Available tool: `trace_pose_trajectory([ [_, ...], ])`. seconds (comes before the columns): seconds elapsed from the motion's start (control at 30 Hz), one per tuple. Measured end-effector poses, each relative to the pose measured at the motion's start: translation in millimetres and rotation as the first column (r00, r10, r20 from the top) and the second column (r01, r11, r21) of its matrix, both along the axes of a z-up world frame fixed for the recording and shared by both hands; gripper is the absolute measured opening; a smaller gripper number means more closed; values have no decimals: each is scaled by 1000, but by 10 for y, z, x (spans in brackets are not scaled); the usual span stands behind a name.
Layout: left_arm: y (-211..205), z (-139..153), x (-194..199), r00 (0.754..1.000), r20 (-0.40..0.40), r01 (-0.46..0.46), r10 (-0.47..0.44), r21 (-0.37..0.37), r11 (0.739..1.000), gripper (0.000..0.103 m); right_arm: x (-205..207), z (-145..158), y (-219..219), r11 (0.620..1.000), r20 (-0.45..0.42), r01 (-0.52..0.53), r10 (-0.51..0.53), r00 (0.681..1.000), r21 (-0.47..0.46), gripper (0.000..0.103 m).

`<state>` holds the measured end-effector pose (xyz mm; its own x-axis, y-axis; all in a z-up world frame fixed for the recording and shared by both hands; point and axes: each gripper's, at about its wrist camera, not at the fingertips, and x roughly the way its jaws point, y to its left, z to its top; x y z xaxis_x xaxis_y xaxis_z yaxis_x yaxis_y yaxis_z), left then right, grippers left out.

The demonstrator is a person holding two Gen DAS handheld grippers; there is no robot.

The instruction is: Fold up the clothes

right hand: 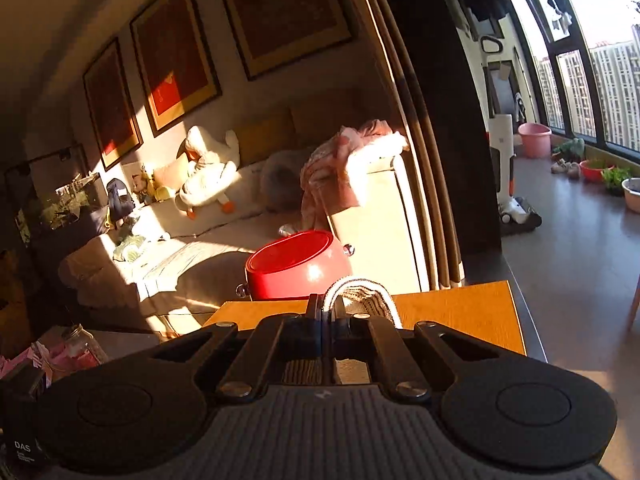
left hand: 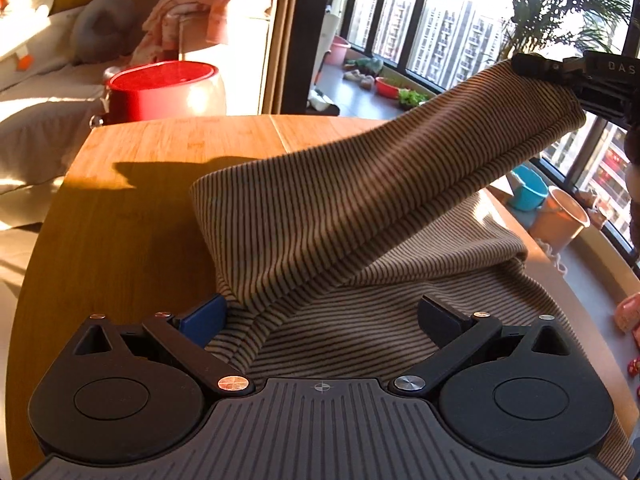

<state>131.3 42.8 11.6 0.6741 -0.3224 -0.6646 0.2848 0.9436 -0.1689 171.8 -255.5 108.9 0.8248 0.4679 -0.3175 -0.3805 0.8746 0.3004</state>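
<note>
From my left wrist feed the biggest thing is the round wooden table, lit orange by low sun, with a dark shadow lying across its near left part. Spread over its right half is the striped garment — brown with thin dark stripes. Its lower part lies flat on the wood just in front of my left gripper, while one long section rises off the table, up and to the right, into my right gripper.

Behind the table sits a red tub by the sofa, and a pink cloth is draped over the sofa's arm. Tall windows run along the right.

My left gripper has its two fingers spread wide apart, nothing between them; the blue pad of the left finger sits at the garment's edge, though I cannot tell if it touches.

On the right wrist feed my right gripper has its fingers drawn together, pinching a fold of the striped garment, which bunches up in a pale-edged loop just past the fingertips, above the table's far edge.
</note>
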Motion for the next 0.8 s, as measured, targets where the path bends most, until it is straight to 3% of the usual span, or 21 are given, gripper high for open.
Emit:
trace_pose_trajectory([
  [0.03, 3, 21, -1, 1000, 12, -7, 7, -5, 1000, 103, 17, -27, -33, 1000, -4, 16, -16, 1000, -6, 4],
  [0.2, 16, 128, -5, 997, 69, -40, 42, -31, 999, 103, 124, -849, -98, 958, -123, 129, -165, 978, -258, 6],
  [0.23, 1, 153, 2, 997, 76, -30, 33, -34, 999, 103, 140, -999, -118, 946, -151, 131, -182, 972, -297, 8],
  [0.27, -22, 170, 17, 996, 82, -22, 25, -34, 999, 103, 155, -1146, -139, 933, -177, 131, -199, 964, -334, 18],
  [0.37, -100, 168, 92, 996, 91, 2, 0, -27, 1000, 103, 68, -1016, -217, 938, -148, 176, -228, 962, -297, 28],
  [0.43, -152, 123, 168, 996, 93, 13, -11, -18, 1000, 103, -27, -795, -145, 935, -72, 198, -228, 971, -294, 34],
  [0.5, -186, 31, 260, 996, 94, 12, -12, -4, 1000, 103, -121, -645, -89, 965, -60, 149, -165, 984, -217, 38],
  [0.57, -192, -92, 326, 995, 99, 5, -7, 18, 1000, 103, -138, -676, -77, 995, -150, 78, -87, 985, -68, 38],
  [0.63, -183, -227, 367, 994, 108, -4, -1, 50, 999, 103, -109, -901, 18, 998, -247, 46, -54, 967, -40, 38],
  [0.7, -159, -287, 356, 992, 124, -11, 2, 72, 997, 103, -112, -1152, 139, 991, -250, 46, -76, 965, -124, 38],
  [0.73, -141, -291, 362, 993, 122, -12, 3, 68, 998, 103, -139, -1189, 194, 984, -192, 33, -67, 979, -177, 38],
  [0.8, -105, -308, 380, 993, 115, -15, 8, 64, 998, 103, -89, -1167, 214, 976, -179, 25, -66, 982, -218, 38],
])
